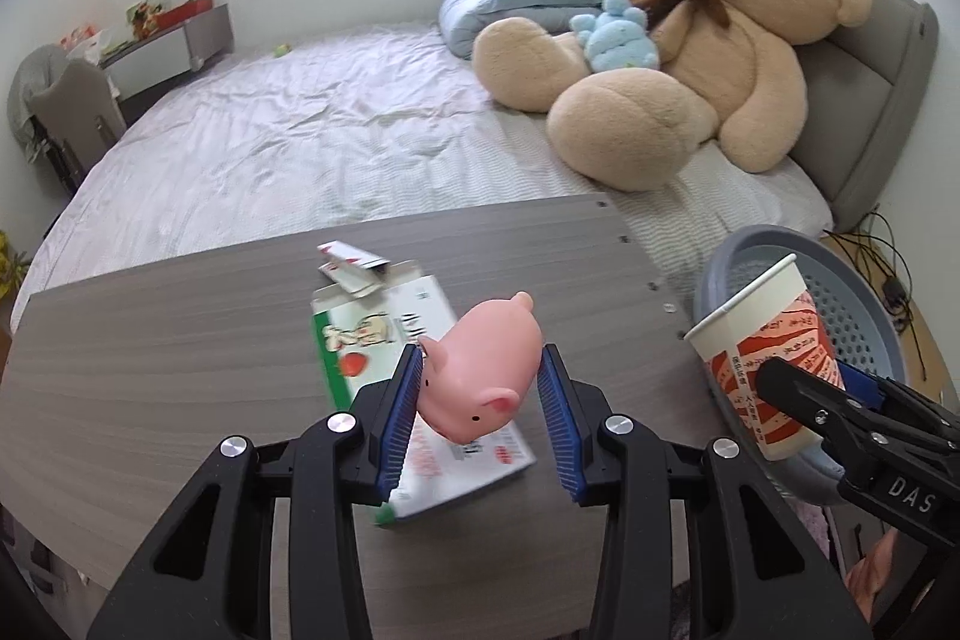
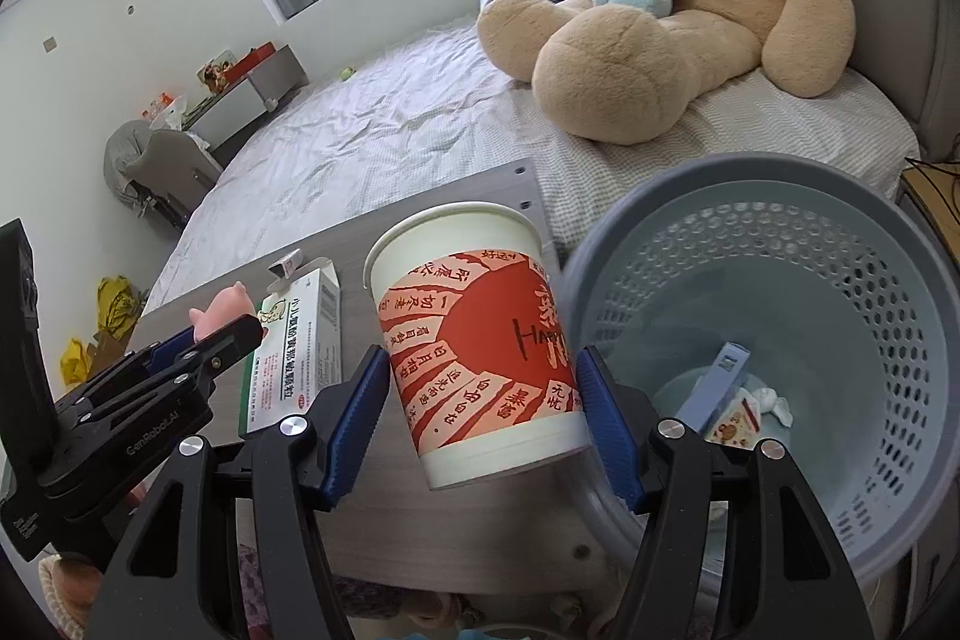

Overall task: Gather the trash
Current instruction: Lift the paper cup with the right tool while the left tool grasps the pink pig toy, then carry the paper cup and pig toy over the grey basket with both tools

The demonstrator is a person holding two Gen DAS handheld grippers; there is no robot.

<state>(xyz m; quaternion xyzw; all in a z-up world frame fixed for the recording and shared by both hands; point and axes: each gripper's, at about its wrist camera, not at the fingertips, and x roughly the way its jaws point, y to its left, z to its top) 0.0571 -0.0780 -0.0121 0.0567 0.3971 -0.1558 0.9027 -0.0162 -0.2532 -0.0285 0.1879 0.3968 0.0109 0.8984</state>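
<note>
Left claw point(image 1: 480, 400): gripping pink pig toy point(image 1: 480, 376), lifted above medicine box point(image 1: 414, 400) on worktop point(image 1: 180, 340).
Right claw point(image 2: 486, 418): clamping paper cup point(image 2: 474, 340) by its sides, tilted, just beside basket point(image 2: 840, 244).
Basket: holding scraps, standing past worktop edge, near bed point(image 1: 270, 148).

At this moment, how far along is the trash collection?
Done: a few scraps already lie in the basket. In hand: the right gripper holds the paper cup near the basket; the left gripper holds a pink pig toy. Left: the medicine box on the table.
</note>
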